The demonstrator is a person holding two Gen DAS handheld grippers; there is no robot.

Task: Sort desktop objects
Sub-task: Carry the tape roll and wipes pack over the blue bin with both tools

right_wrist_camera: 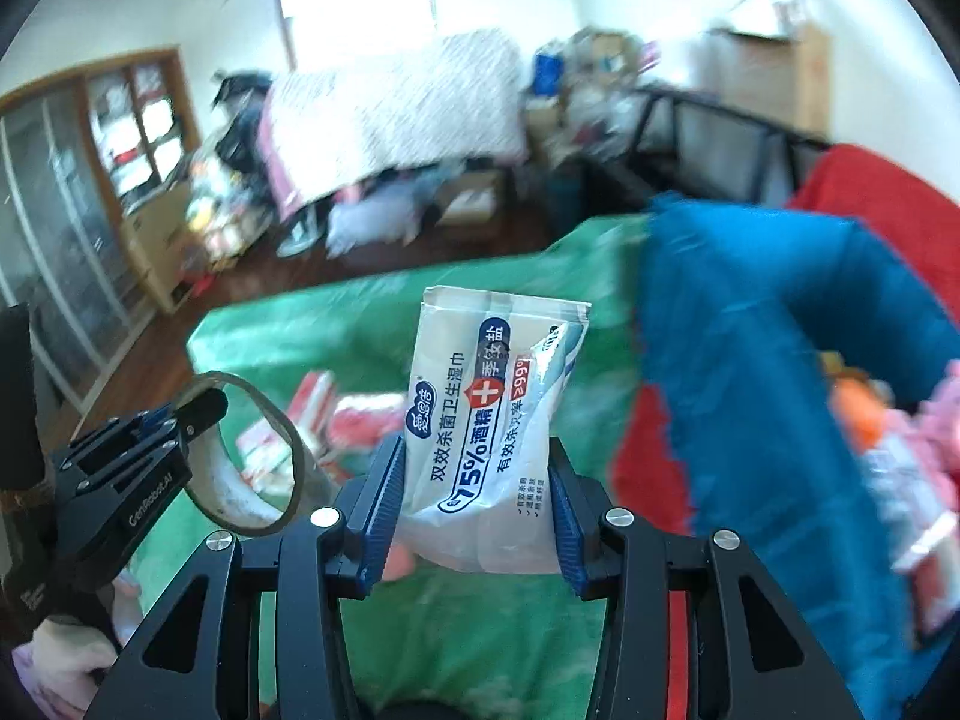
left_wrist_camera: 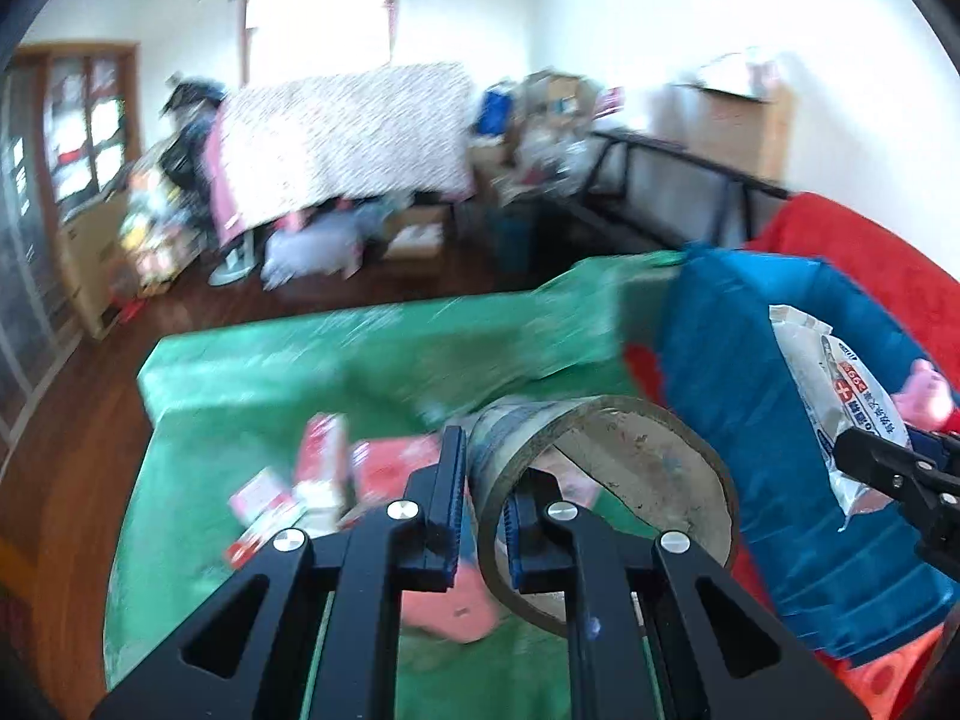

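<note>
Both grippers are carrying loads above the green-covered table [left_wrist_camera: 252,384]. The left gripper [left_wrist_camera: 483,516] is clamped on the wall of a tape roll [left_wrist_camera: 606,480], one finger outside the ring, one inside the core. The right gripper [right_wrist_camera: 477,516] is clamped on the lower part of a wet wipes pack [right_wrist_camera: 492,420], pads pressing its two side edges, the pack standing upright ahead of the fingers.

Handling, as a guess: the tape roll is looking stiff and light, its cardboard core giving a firm wall to pinch, so gripping through the ring suits it. The wipes pack is soft and squashy with a slick film surface; it is bulging between the pads, so it could slide or fold. A hold low across the thicker body seems safer than the flat sealed top.

A blue basket [right_wrist_camera: 750,360] is sitting just right of both grippers, with a red one [left_wrist_camera: 870,252] beyond it.

The left wrist view is showing the inner finger inside the roll's core, and the pack only edge-on at far right. The right wrist view is showing the pack's printed face and some pink and orange items inside the blue basket. Red-and-white boxes [left_wrist_camera: 318,456] are lying on the table below the grippers, blurred.
</note>
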